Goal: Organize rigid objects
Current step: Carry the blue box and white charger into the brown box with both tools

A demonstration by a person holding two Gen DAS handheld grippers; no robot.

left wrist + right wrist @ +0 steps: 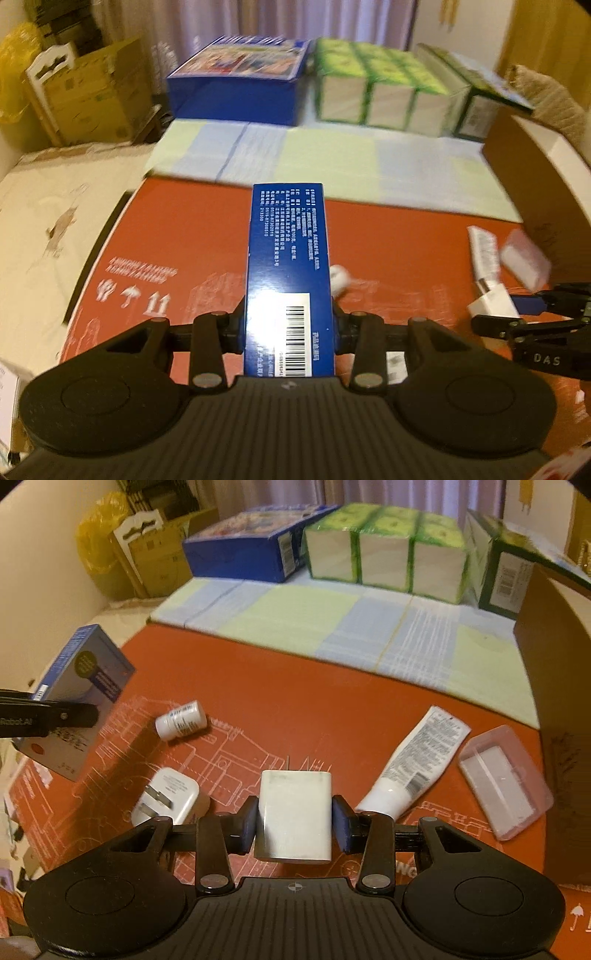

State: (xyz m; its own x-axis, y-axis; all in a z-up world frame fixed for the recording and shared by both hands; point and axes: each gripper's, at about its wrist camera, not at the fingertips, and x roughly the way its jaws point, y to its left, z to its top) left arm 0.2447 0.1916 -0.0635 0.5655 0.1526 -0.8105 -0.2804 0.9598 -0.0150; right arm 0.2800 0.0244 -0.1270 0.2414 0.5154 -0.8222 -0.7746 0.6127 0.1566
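Left gripper: clamped on blue box, held above red board. Right gripper: clamped on white charger, prongs forward. On the board: second charger, pill bottle, white tube, clear case. Farthest: green packs

Home room: curtains, stacked boxes.

Ahead of you the red board lies open. A brown box walls the right; bottle, tube and plastic case clutter the near part.
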